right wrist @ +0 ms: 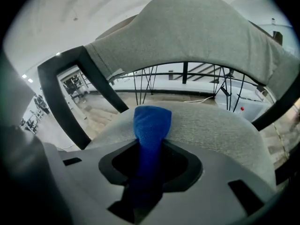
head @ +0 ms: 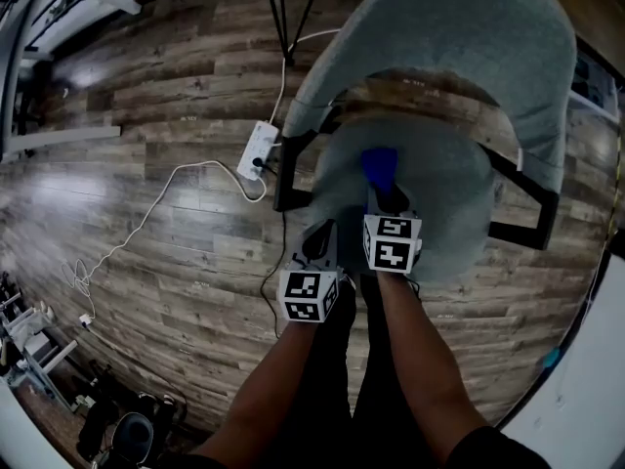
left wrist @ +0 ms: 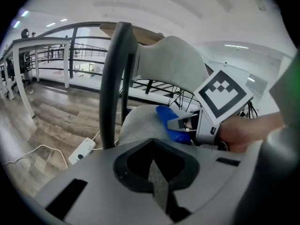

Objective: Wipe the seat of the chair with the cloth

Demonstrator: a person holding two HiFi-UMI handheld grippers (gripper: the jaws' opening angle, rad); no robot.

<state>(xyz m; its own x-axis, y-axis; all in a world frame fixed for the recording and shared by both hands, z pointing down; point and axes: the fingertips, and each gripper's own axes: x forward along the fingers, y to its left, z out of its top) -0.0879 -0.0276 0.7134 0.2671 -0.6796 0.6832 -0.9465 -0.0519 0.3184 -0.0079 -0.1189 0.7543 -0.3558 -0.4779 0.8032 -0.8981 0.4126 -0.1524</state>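
A grey upholstered chair stands in front of me, with its seat (head: 439, 198) under a curved backrest (head: 459, 37). My right gripper (head: 388, 195) hovers over the seat's front part, shut on a blue cloth (head: 379, 166) that sticks out forward onto the cushion. In the right gripper view the blue cloth (right wrist: 151, 123) rises from between the jaws of that gripper (right wrist: 149, 146) against the seat (right wrist: 220, 130). My left gripper (head: 317, 244) is shut with nothing in it, just off the seat's front left edge. The left gripper view shows its closed jaws (left wrist: 153, 165) and, beyond them, the cloth (left wrist: 168, 121).
Black frame arms (head: 522, 198) flank the seat on both sides. On the wooden floor to the left lie a white power strip (head: 258, 149) and a looping white cable (head: 146, 218). Equipment crowds the lower left corner (head: 39, 350). A railing (left wrist: 42, 55) runs behind.
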